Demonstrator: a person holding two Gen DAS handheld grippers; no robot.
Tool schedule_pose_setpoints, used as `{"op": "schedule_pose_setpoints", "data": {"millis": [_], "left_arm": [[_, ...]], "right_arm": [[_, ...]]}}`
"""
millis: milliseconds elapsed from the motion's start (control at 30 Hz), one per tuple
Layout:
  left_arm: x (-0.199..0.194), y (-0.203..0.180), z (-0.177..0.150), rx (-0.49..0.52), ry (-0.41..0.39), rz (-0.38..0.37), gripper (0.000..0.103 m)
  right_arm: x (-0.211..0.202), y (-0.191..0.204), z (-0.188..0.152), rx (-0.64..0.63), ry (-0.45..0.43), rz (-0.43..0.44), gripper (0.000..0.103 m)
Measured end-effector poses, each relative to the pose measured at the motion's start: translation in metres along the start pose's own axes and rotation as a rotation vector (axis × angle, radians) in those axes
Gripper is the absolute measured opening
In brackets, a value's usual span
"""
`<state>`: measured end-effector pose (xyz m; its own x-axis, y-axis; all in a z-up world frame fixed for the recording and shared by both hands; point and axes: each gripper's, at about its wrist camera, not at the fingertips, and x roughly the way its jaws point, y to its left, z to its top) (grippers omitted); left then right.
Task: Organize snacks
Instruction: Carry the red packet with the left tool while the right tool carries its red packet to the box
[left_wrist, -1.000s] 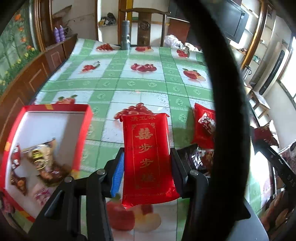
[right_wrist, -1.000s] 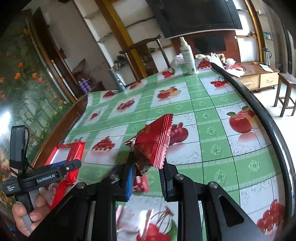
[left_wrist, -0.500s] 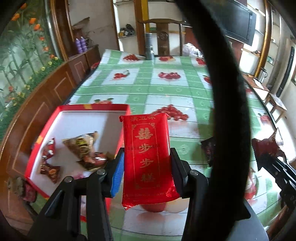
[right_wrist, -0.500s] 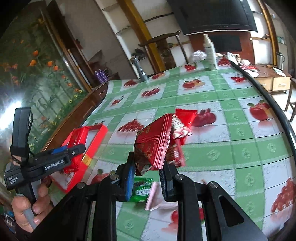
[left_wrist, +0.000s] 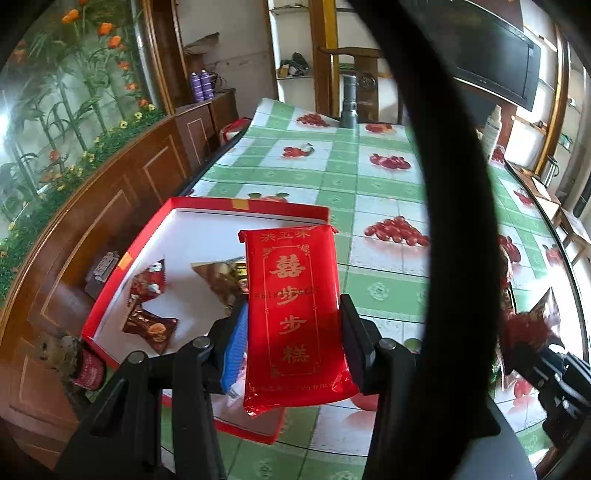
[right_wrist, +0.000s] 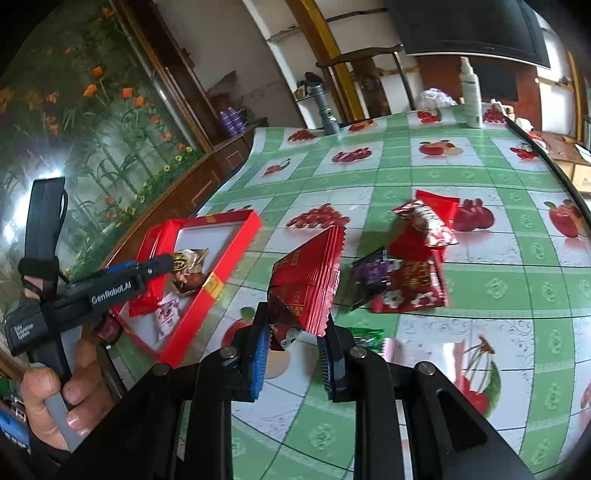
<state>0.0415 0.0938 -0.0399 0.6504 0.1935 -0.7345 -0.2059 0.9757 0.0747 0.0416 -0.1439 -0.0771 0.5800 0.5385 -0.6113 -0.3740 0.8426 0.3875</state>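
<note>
My left gripper (left_wrist: 293, 321) is shut on a long red packet with gold characters (left_wrist: 293, 306), held flat over the near right part of a red box with a white floor (left_wrist: 207, 232). Several small wrapped snacks (left_wrist: 149, 328) lie inside that box. My right gripper (right_wrist: 293, 328) is shut on a red zigzag-edged snack packet (right_wrist: 308, 273), held above the table to the right of the red box (right_wrist: 221, 266). In the right wrist view the left gripper (right_wrist: 159, 264) reaches over the box, held by a hand (right_wrist: 66, 398).
A pile of loose snack packets (right_wrist: 402, 280) lies on the green fruit-print tablecloth (right_wrist: 498, 288), with a green packet (right_wrist: 364, 334) just beyond my right fingers. A grey flashlight (left_wrist: 349, 107) and a white bottle (right_wrist: 471, 92) stand at the far end. Wood panelling (left_wrist: 92, 221) borders the left edge.
Both grippers have moved left with their packets. The red box has come from the left edge to lie under the left gripper, and the snack pile has slid to the right.
</note>
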Motion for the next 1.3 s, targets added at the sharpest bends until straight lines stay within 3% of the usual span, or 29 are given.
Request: {"op": "schedule_pose_setpoints", "data": {"millis": [733,1300], "left_arm": [[0.005,0.071,-0.003,-0.125,-0.010,0.098,0.048],[0.013,0.107,-0.009,-0.179,-0.009,0.124,0.048]], "right_arm": [[0.029,0.060,0.000,-0.112,0.061,0.082,0.023],[0.042,0.077,0.008,-0.150,0.069,0.086,0.023]]}}
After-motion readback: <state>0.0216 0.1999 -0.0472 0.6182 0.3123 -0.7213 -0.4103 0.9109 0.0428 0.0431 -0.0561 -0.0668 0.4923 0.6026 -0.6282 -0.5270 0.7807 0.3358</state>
